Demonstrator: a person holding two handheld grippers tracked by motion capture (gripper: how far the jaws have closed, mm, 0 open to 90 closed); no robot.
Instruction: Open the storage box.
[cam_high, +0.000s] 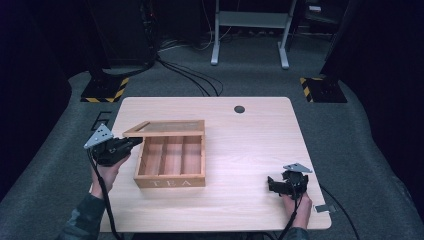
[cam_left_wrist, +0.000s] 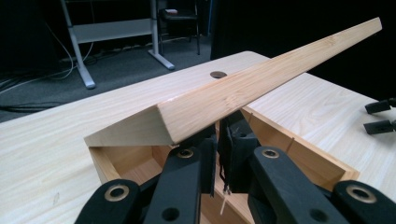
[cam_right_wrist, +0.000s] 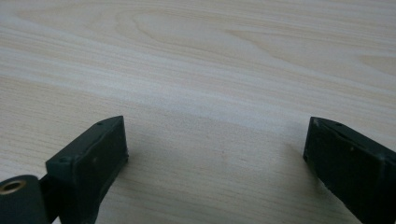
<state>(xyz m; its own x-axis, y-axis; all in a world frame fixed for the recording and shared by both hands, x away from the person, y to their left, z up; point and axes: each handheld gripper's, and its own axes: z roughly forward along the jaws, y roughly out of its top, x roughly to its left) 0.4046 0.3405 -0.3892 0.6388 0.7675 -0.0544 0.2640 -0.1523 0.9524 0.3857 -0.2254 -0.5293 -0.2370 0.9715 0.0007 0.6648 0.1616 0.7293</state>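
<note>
- 2 grippers worked at the table, each in 1 of the person's hands, which came in from the near edge.
- Nearest, the right gripper rested low over the bare wood near the right front corner, well apart from the box; in its own view the jaws stood wide apart with nothing between them.
- The box, marked TEA on its front wall, stood left of the table's middle, with 3 compartments showing.
- The left gripper reached in from the left at the box's far left corner, jaws clenched on the lid's edge.
- The lid was raised and tilted, hinged along the box's far side.
- Farthest, a round hole sat near the table's back edge.
</note>
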